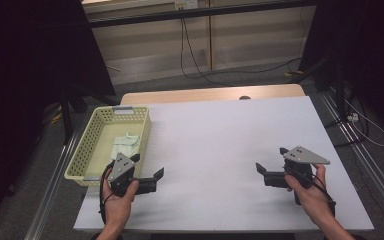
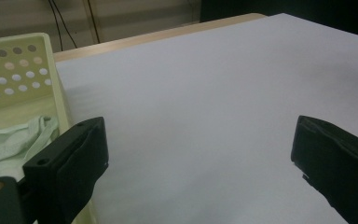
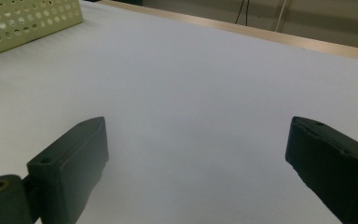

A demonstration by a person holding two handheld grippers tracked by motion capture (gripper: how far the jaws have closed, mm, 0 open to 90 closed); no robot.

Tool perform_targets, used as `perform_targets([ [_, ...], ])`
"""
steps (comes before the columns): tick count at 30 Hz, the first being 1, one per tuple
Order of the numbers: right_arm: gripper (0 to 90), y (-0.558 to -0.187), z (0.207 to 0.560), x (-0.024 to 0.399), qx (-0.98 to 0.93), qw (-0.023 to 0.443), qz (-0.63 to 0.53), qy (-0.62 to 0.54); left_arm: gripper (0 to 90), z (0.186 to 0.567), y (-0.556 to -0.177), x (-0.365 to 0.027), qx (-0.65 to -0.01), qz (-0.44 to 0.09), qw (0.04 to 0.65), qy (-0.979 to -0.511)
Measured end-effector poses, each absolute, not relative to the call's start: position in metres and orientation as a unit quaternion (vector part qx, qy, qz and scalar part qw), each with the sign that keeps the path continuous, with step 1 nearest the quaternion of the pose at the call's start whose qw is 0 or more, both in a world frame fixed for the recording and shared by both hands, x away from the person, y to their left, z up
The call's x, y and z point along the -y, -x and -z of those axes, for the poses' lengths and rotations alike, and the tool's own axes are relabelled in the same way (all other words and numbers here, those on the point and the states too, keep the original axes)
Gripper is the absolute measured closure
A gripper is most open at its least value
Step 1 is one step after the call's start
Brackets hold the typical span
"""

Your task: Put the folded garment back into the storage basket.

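The surface [image 1: 220, 150] is white and bare between the hands. A basket [image 1: 82, 150] is set at its left edge, long axis running away from the person. A pale cloth [image 1: 125, 145], seemingly crumpled, lies inside it. Both the left gripper [image 1: 147, 167] and the right gripper [image 1: 270, 160] are held with jaws wide apart, gripping nothing. No grasp is begun; the left gripper must next be swung to the cloth.

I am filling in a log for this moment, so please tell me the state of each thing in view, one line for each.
Left tongs: open, holding nothing, beside the basket's near corner.
Right tongs: open, holding nothing, above bare table.
Basket: upright on the table's left side, a cloth inside.
Pale cloth: crumpled, lying in the basket, untouched.
Table: covered with a white sheet.
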State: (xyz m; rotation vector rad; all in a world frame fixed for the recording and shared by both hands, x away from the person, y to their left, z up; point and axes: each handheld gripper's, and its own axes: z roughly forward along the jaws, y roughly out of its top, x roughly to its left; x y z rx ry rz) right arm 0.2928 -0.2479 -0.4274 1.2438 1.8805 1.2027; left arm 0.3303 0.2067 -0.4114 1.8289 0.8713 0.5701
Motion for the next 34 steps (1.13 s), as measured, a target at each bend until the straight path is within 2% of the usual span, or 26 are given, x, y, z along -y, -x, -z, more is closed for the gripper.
perform_targets([
  [15, 5.3, -0.269, 0.440, 0.264, -0.679, 0.315, -0.453, -0.484, 3.9, 0.416, -0.324, -0.213, -0.370, -0.244, 0.499, -0.745],
  [34, 4.9, -0.270, 0.442, 0.263, -0.671, 0.313, -0.471, -0.480, 3.6, 0.420, -0.326, -0.207, -0.363, -0.229, 0.499, -0.753],
])
